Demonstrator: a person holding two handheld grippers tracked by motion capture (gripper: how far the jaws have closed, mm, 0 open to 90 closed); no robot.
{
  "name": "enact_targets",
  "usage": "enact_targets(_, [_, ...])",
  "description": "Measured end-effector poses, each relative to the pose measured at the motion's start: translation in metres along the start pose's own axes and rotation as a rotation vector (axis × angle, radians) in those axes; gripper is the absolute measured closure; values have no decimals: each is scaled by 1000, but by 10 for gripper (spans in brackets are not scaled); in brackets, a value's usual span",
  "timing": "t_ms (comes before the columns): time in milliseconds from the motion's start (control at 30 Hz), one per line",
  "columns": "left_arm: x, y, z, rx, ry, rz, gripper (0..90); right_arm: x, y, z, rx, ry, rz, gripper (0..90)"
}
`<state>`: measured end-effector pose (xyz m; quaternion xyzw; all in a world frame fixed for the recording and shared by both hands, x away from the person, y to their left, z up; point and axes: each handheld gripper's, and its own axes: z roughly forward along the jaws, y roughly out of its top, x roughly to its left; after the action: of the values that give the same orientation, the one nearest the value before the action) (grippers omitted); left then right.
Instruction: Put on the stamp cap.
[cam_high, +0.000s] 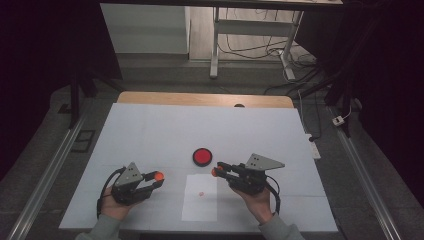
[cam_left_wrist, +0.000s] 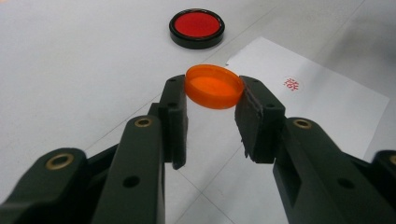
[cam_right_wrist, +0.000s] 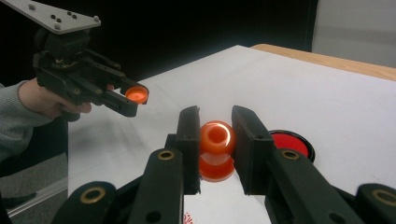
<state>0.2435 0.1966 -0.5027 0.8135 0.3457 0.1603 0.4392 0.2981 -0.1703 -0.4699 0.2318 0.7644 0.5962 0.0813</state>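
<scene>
Jaws clamped: left gripper (cam_left_wrist: 213, 100) on a flat glossy orange cap (cam_left_wrist: 214, 86), right gripper (cam_right_wrist: 215, 140) on a rounded orange stamp body (cam_right_wrist: 217, 149).

High view: above table's (cam_high: 150, 130) near edge, facing fwd/down, far. Both gripper views: low, close, looking along own jaws; all three share the red ink pad (cam_high: 202, 156).
</scene>
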Motion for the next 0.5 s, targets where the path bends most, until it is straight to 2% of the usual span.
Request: enact_targets(500, [-1, 0, 2, 4, -2, 2, 644, 0, -1, 2, 6, 1, 4, 723])
